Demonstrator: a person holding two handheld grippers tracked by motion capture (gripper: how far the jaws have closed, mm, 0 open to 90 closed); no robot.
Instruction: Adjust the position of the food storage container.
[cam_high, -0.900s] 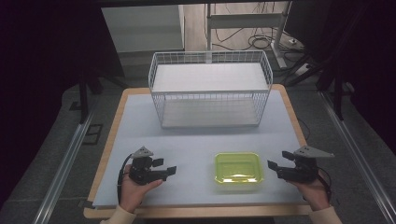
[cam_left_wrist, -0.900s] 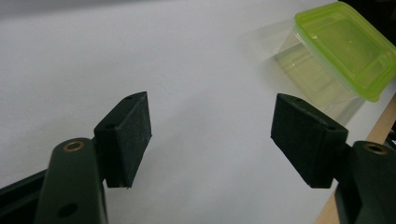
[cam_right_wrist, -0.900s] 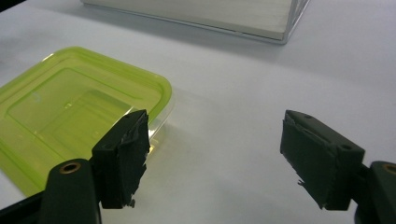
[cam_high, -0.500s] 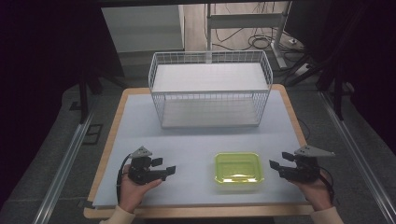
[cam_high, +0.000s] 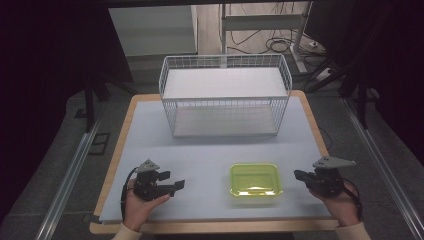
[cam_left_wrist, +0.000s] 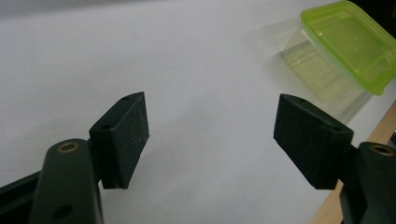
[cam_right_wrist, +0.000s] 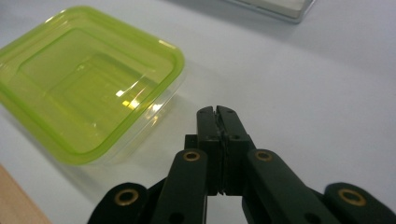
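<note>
A clear plastic box with a lime-green lid (cam_high: 254, 180) sits near the front of the table, right of centre. It also appears at the upper right of the left gripper view (cam_left_wrist: 349, 45) and at the upper left of the right gripper view (cam_right_wrist: 88, 79). My left gripper (cam_high: 178, 185) rests at the front left, open, its pads (cam_left_wrist: 125, 135) wide apart with bare table between them. My right gripper (cam_high: 298, 175) is at the front right, just right of the box, shut with nothing between its fingertips (cam_right_wrist: 217, 113).
A white wire basket (cam_high: 225, 95) with a white floor panel stands at the back middle of the pale table (cam_high: 200, 150). The wooden table edge (cam_high: 210, 227) runs along the front. A metal frame and cables lie on the floor beyond.
</note>
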